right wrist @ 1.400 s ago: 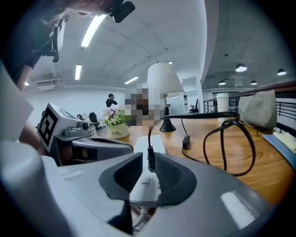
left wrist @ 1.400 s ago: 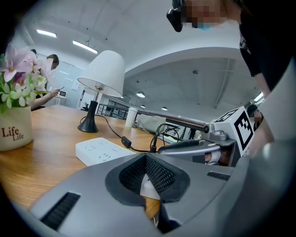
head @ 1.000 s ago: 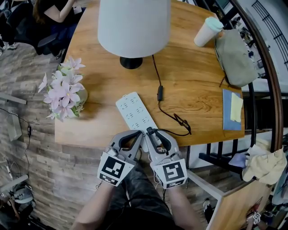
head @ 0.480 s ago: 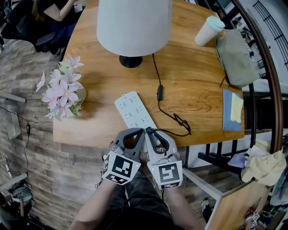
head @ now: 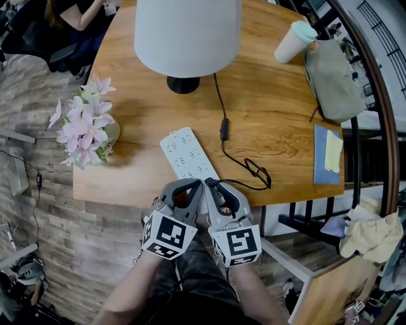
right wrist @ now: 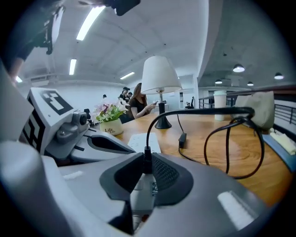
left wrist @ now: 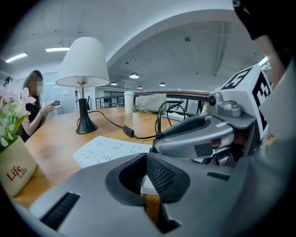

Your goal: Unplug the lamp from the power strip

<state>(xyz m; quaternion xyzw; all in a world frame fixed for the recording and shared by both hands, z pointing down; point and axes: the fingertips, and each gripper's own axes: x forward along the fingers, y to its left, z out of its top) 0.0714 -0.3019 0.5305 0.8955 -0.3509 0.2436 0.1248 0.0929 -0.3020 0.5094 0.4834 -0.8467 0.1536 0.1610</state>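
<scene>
A white-shaded lamp [head: 187, 32] stands at the far side of the wooden table [head: 279, 127]. Its black cord [head: 222, 108] runs past an inline switch [head: 224, 130] to the near end of the white power strip [head: 187, 155]. My right gripper [head: 212, 186] is at that end, jaws closing, and its pads press the pale lamp plug [right wrist: 142, 194] where the cord [right wrist: 203, 111] leaves it. My left gripper [head: 198, 187] sits just beside it, tips together [left wrist: 145, 159] over the strip's near end [left wrist: 111, 149], which shows through the gap beneath.
A pot of pink flowers [head: 89, 124] stands at the table's left edge. A lidded cup [head: 293, 43], a grey bag [head: 330, 79] and a blue notebook [head: 328, 154] lie on the right. A seated person [head: 76, 13] is beyond the far left corner. A railing [head: 374, 127] curves along the right.
The right gripper's fingers have drawn closer together around the plug. Both grippers stay at the strip's near end; the view has shifted slightly.
</scene>
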